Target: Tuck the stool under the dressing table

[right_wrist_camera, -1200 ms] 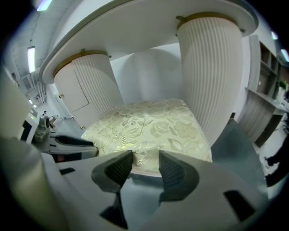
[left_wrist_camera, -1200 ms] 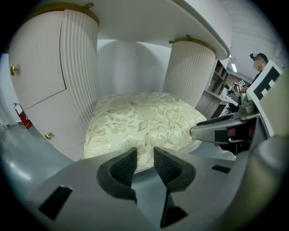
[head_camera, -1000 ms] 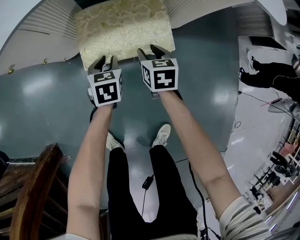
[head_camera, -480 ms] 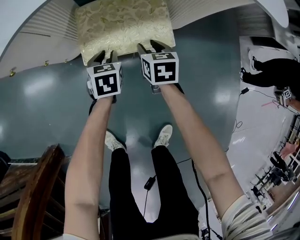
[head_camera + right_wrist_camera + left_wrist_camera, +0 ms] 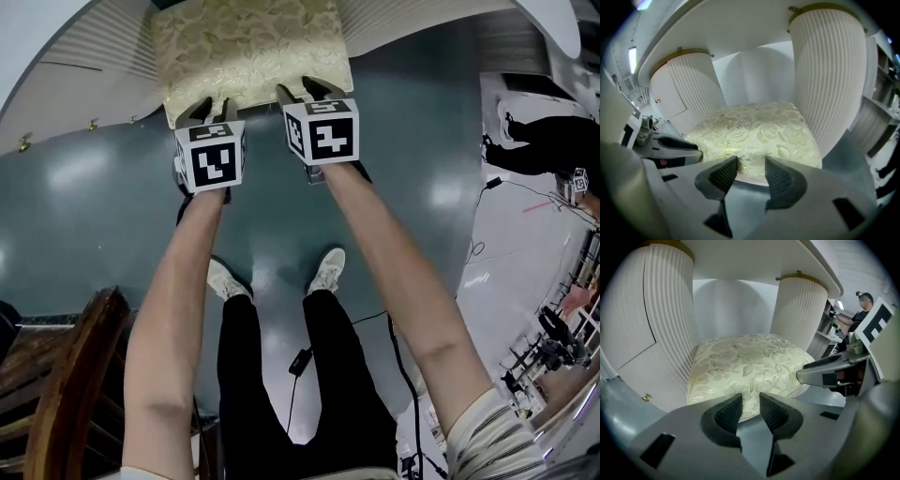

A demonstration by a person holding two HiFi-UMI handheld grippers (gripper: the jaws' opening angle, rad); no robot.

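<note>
1. Stool [image 5: 248, 56]: one, with a pale gold floral cushion. It stands on the floor [image 5: 84, 197] at 12 o'clock in the head view, between the bench's two pedestals. Most of the cushion shows from above.
2. Bench [image 5: 740, 258]: white, with fluted round pedestals. In the left tool view these stand at 10 and 2 o'clock of the stool, with the top overhead.
3. Left tool [image 5: 750, 401]: jaws a narrow gap apart, gripping nothing. Its tips are at the cushion's near edge, at 7 o'clock of the cushion in the head view.
4. Right tool [image 5: 751, 164]: jaws likewise narrow and gripping nothing. Its tips are at the same edge at 5 o'clock, just beside the left tool.
5. Chair [image 5: 56, 394]: dark wood, at 8 o'clock in the head view, well apart from the stool.
6. Bystander [image 5: 544, 150]: in black, at 3 o'clock, far off.
</note>
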